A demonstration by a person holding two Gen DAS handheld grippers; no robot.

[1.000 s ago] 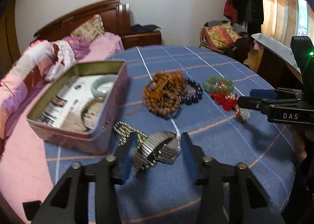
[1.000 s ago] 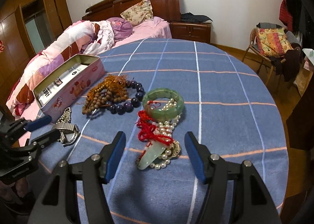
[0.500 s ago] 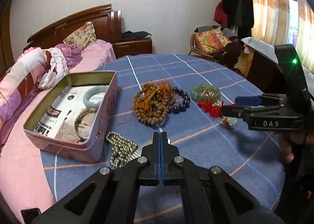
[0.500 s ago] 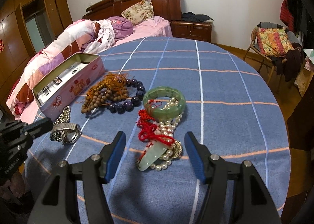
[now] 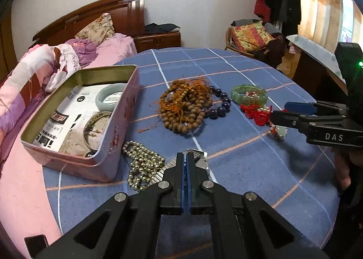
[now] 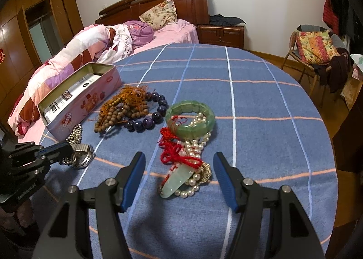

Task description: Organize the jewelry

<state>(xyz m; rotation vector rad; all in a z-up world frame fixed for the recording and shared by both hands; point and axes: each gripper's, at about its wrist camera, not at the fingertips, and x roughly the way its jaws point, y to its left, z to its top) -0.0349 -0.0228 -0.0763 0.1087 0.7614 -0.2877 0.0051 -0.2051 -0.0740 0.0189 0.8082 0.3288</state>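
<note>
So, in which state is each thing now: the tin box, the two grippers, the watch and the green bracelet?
Tin box: open, no lid on it, two bangles inside.
Left gripper: shut, tips at the watch band; whether it pinches the band cannot be told.
Right gripper: open, nothing held, over the pendant.
Watch: lying on the cloth, outside the tin box.
Green bracelet: lying flat on the cloth, outside the tin box.
</note>
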